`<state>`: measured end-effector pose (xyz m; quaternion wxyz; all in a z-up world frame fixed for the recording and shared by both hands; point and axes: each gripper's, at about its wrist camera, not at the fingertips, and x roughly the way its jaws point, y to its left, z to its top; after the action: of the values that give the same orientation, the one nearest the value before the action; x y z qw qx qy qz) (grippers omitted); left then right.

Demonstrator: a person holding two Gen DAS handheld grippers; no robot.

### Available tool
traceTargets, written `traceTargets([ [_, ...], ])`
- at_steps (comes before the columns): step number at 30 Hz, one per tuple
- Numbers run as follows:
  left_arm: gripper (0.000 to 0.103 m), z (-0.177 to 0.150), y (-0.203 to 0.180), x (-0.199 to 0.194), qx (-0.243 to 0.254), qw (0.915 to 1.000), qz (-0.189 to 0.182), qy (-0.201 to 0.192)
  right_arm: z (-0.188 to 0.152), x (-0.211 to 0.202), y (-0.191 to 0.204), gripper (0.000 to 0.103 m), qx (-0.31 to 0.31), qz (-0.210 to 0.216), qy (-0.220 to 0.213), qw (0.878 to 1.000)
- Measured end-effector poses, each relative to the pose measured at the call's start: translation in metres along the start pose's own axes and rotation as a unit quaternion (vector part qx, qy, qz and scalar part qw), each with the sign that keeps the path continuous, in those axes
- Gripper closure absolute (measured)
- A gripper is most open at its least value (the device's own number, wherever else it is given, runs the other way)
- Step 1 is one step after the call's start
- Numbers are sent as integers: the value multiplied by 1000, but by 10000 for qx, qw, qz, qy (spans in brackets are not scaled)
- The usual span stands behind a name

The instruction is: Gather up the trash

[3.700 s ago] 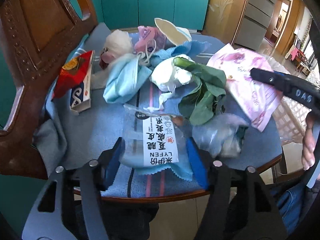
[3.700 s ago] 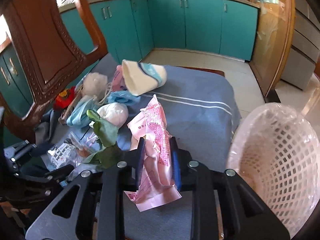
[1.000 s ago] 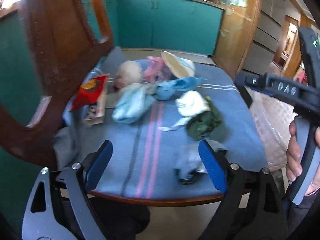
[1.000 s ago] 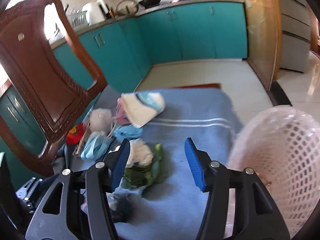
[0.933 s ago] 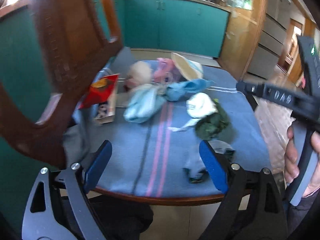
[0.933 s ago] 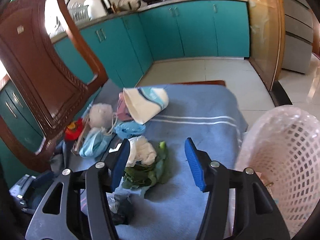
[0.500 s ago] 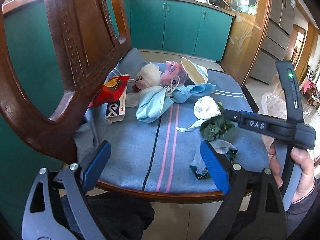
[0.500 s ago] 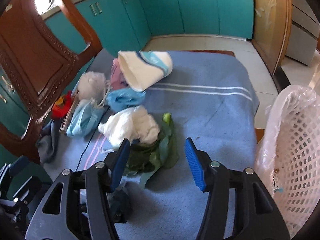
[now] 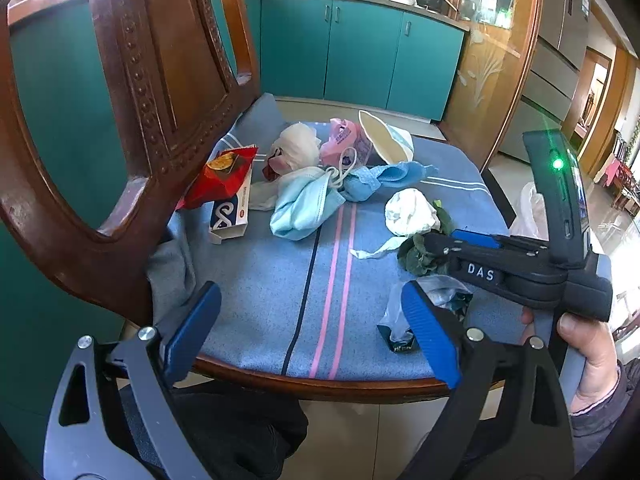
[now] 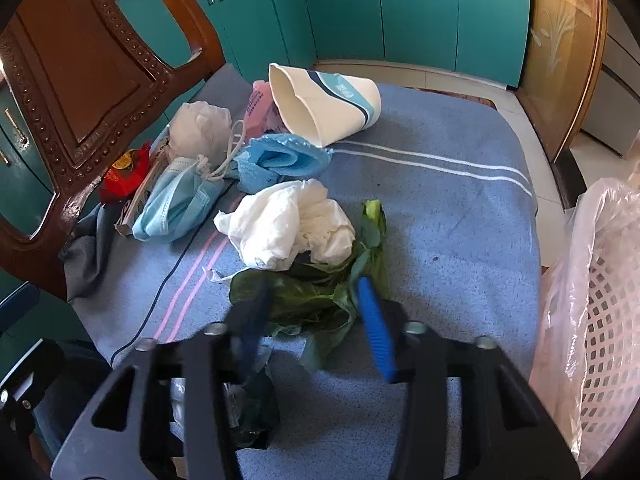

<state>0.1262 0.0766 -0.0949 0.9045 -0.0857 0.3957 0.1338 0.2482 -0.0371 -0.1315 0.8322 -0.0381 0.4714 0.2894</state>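
Between the blue ribbed pads of the right gripper (image 10: 312, 320) lies a limp bunch of dark green leaves (image 10: 316, 296), soft and creased, its long axis running away from the gripper with the pale stem end pointing to the far side; the jaws are closing on it, and the pads flank the bunch without visibly pressing it. Just beyond the leaves, touching them, sits a crumpled white tissue (image 10: 288, 228), rounded and wrinkled. Further off and to the gripper's left lie a pleated light blue face mask (image 10: 176, 204) with white ear loops and a crinkled blue cloth (image 10: 280, 160); beyond those a paper cup (image 10: 320, 108) lies on its side, flattened, its mouth turned left. Under the gripper's left finger rests a clear crumpled plastic wrapper (image 10: 244, 412). All of it lies on a blue woven table cover (image 10: 440, 220) with white and pink stripes. To the right stands a white lattice basket (image 10: 600, 340) lined with thin film. The left gripper (image 9: 316, 328) hangs over the table's near edge, jaws wide apart and empty
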Motion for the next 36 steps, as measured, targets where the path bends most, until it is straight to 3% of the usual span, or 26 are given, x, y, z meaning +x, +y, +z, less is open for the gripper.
traceTargets([
  [4,11,-1,-3,1,38,10000,-26,12,2,-6,-2,83,18,82,-82,9999],
  [6,11,-2,-4,2,56,10000,-28,24,3,-10,-4,86,50,42,-144,9999],
  [23,11,-4,-10,7,163,9997,-57,143,11,-32,-37,86,524,-128,-436,9976],
  [30,11,-4,-12,7,194,9997,-56,170,11,-28,-33,85,520,-19,-339,9981],
  [32,11,-3,-13,6,202,9996,-52,169,11,-27,-30,79,494,-5,-307,9983],
  [34,11,-3,-13,6,206,9996,-49,171,11,-24,-28,54,491,-13,-258,9985],
  [36,11,-3,-13,6,205,9996,-45,169,10,-22,-26,40,496,-29,-203,9986],
])
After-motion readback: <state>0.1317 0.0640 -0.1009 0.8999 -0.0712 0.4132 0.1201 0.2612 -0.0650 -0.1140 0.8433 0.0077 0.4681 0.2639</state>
